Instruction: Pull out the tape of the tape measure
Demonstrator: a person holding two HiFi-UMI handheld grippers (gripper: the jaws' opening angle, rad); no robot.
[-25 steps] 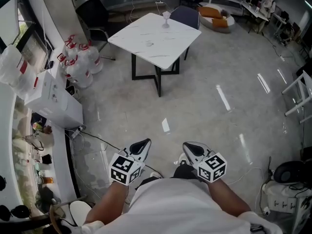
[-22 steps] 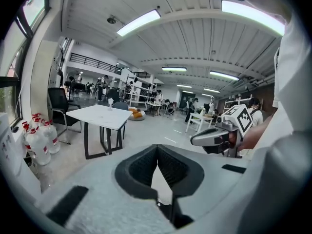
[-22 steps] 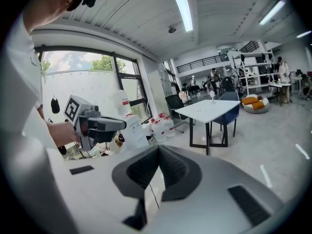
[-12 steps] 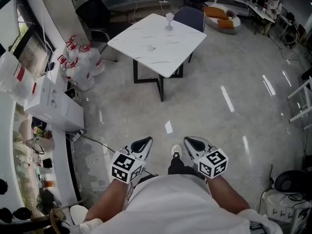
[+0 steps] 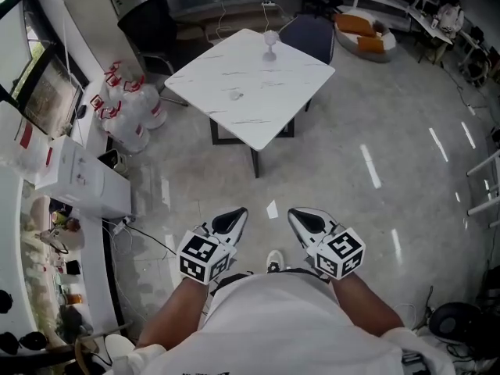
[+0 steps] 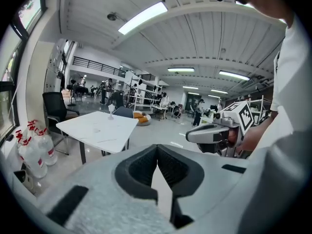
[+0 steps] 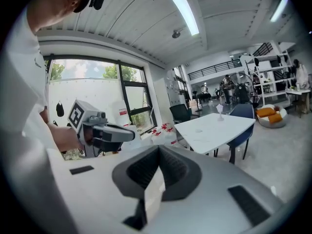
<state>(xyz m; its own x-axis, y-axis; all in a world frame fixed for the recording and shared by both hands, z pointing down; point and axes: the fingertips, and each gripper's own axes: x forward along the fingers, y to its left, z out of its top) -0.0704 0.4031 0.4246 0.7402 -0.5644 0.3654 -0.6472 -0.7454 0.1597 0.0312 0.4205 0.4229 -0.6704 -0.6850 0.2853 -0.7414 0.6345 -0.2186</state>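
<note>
At upper centre, one white table (image 5: 250, 80) on glossy grey floor (image 5: 375, 209), one stemmed glass (image 5: 270, 42), two chairs (image 5: 312, 33), left gripper (image 5: 233, 219) and right gripper (image 5: 301, 219) closed, empty.

White square table (image 5: 250, 84), marble-veined top on a dark frame, standing on a glossy grey floor (image 5: 375, 147). A small pale stemmed object (image 5: 270, 44) stands upright near the tabletop's far corner. A fainter item (image 5: 234, 95) near the tabletop's middle is too small to identify. A dark blue chair (image 5: 312, 33) sits just beyond the far-right edge, and a black office chair (image 5: 144, 26) stands off the far-left edge. Water jugs (image 5: 129, 108) with red-and-white labels cluster on the floor left of the table, near a white box (image 5: 82, 178). Dark cables (image 5: 148, 237) trail beside the box.
</note>
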